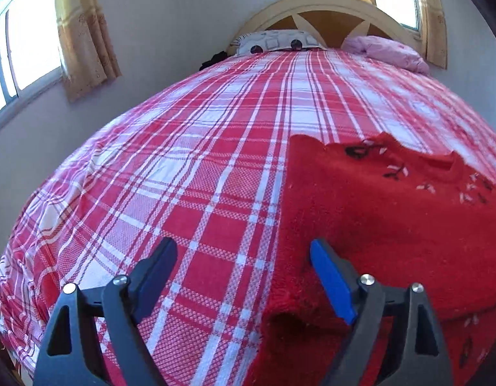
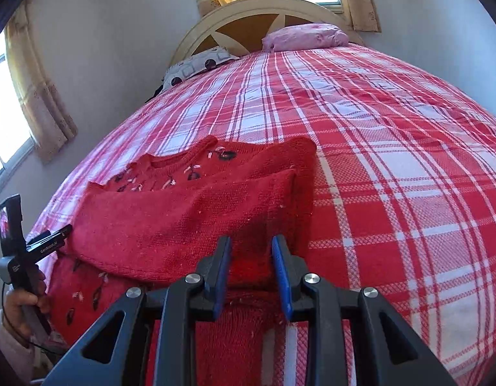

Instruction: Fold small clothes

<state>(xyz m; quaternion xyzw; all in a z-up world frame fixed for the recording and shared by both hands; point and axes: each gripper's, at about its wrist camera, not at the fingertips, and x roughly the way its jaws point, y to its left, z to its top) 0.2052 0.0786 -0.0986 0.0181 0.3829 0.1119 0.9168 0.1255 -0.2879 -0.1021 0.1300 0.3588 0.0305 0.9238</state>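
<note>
A small red knitted sweater [image 1: 392, 218] with dark and white embroidery lies on the plaid bed, a sleeve folded across its body. It also shows in the right wrist view [image 2: 183, 218]. My left gripper [image 1: 244, 251] is open and empty, straddling the sweater's left edge near the cuff. It also shows at the far left of the right wrist view [image 2: 66, 230], at the sweater's left side. My right gripper [image 2: 251, 247] has its jaws narrowly apart with red sweater cloth between them at the near right part of the sweater.
The bed has a red and white plaid cover [image 1: 183, 177]. At the far end are a patterned pillow [image 1: 276, 41], a pink pillow [image 1: 392, 50] and a cream headboard [image 1: 328, 3]. Curtained windows [image 1: 29, 35] line the left wall.
</note>
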